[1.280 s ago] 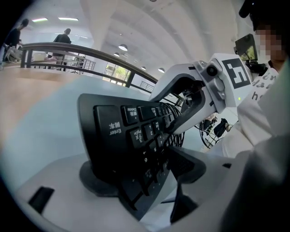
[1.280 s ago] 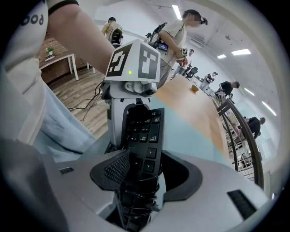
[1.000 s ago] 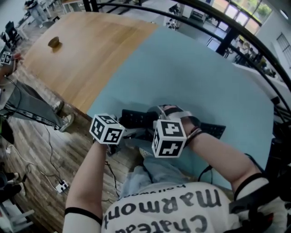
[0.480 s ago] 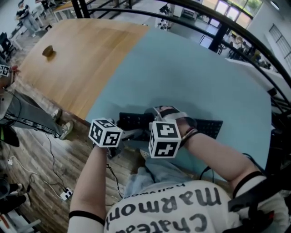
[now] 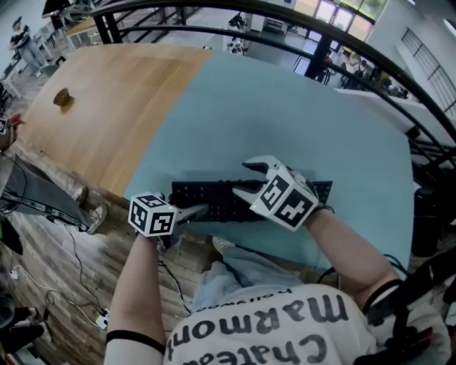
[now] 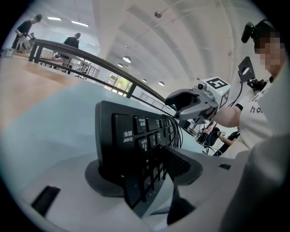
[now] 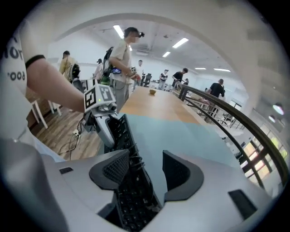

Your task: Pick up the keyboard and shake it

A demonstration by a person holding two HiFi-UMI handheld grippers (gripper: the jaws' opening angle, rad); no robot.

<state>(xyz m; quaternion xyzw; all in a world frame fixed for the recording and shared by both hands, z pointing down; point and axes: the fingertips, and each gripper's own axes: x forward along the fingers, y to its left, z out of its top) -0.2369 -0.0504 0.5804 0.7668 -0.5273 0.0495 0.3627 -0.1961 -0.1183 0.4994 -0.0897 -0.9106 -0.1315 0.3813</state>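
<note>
A black keyboard lies along the near edge of the teal mat. My left gripper is shut on its left end. In the left gripper view both pads press the keyboard between them, and these jaws have just been closing. My right gripper hangs over the keyboard's middle, rolled onto its side. In the right gripper view the keyboard and its coiled cable run between the jaws beside the left pad, with a gap to the right pad. Those jaws have just been opening.
The mat covers part of a wooden table with a small brown object far left. A black railing curves behind. Cables and a power strip lie on the floor at left. Several people stand in the background.
My right gripper has rolled and risen, its marker cube swinging to the right and its fingers now showing above the keyboard. My left gripper has stayed at the keyboard's left end.
</note>
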